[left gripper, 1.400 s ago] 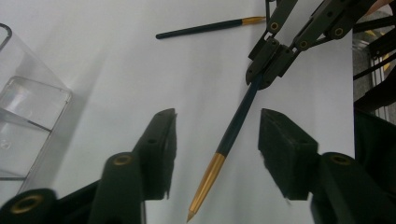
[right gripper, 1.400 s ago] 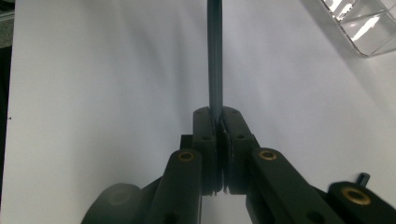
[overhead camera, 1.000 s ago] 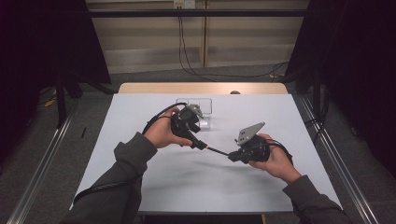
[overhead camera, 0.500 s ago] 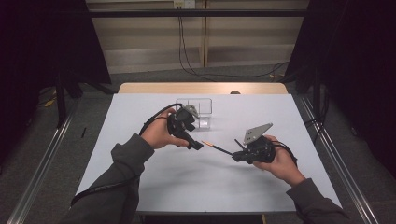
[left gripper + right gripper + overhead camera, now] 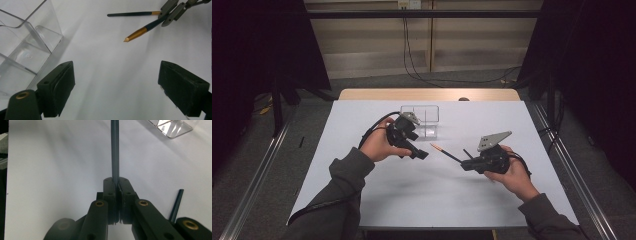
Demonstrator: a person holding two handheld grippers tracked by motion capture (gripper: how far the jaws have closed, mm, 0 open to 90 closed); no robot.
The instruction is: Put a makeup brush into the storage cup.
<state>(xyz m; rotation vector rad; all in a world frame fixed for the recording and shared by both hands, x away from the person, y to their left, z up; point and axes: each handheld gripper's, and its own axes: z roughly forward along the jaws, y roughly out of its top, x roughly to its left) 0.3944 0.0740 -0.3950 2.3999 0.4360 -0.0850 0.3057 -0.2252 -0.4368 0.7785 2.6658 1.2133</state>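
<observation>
Pencil clamped in right claw, seemingly tip-outward.

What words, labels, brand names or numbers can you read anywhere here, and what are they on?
None: no readable text stands on the pencil, the second pencil, the clear box, the left gripper, the right gripper or the table.

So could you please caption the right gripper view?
Right gripper clamps a dark pen above the white table.
</observation>
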